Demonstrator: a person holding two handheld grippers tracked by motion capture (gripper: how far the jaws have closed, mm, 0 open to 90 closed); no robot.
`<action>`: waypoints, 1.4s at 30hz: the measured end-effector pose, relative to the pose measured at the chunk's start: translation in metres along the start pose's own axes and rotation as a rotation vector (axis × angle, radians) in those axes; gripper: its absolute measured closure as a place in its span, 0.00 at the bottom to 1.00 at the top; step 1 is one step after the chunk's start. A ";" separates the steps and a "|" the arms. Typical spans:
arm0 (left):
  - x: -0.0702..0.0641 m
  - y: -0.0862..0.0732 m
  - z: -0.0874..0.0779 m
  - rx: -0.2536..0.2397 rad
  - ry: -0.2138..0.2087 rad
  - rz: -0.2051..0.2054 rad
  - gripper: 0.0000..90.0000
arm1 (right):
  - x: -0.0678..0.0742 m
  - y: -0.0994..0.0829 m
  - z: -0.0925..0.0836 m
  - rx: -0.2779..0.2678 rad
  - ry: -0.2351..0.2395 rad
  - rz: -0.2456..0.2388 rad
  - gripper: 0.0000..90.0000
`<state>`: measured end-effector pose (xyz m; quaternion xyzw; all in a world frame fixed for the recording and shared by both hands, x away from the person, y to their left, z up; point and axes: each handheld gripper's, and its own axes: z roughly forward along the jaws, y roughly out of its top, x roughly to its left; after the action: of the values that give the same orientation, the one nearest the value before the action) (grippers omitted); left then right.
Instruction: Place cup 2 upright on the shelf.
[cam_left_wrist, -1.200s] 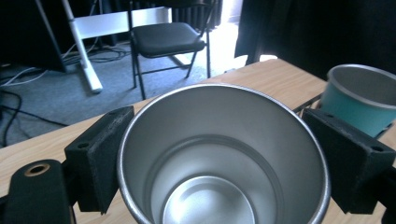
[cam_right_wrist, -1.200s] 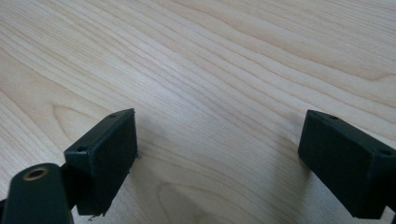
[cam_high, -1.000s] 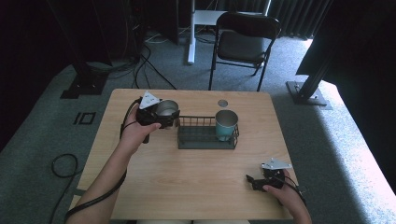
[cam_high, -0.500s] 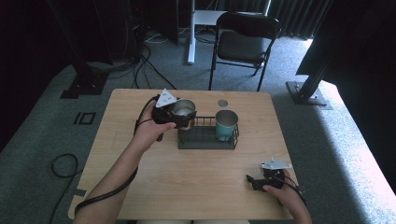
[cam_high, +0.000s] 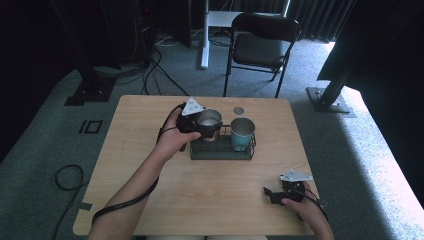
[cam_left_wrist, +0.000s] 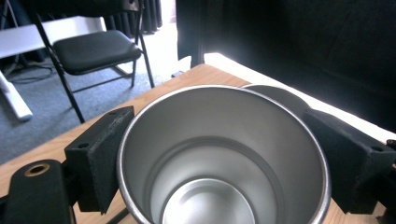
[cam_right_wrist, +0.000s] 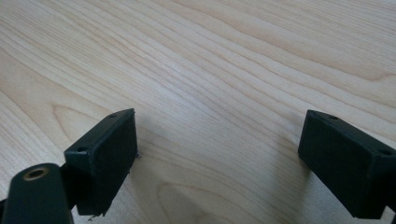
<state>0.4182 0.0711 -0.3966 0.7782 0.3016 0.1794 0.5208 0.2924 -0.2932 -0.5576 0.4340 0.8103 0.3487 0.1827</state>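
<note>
Now rightward, over the rack: left gripper with steel cup.

Left gripper: black body, grey three-cornered top plate, black cable along bare forearm. Right gripper: same build, black rectangular foam pads.

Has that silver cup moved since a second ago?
Yes. The silver cup, carried in the left tongs, moved rightward, from beside the wire rack to over its left end.

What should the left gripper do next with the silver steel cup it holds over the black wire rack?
Probably lower the silver steel cup into the black wire rack's free left bay: the left gripper grips it there, upright, beside the racked teal cup.
</note>
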 end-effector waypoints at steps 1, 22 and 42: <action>0.000 -0.002 0.003 0.005 -0.002 -0.003 0.16 | 0.000 0.000 0.000 0.000 0.000 0.001 0.12; 0.008 -0.038 0.044 0.093 0.050 -0.054 0.16 | 0.000 0.000 0.000 0.001 0.001 0.001 0.12; 0.007 -0.056 0.056 0.108 0.066 -0.017 0.15 | 0.000 0.000 0.000 0.001 0.001 0.001 0.12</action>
<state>0.4404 0.0516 -0.4705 0.7963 0.3345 0.1836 0.4693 0.2924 -0.2934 -0.5576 0.4344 0.8104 0.3485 0.1820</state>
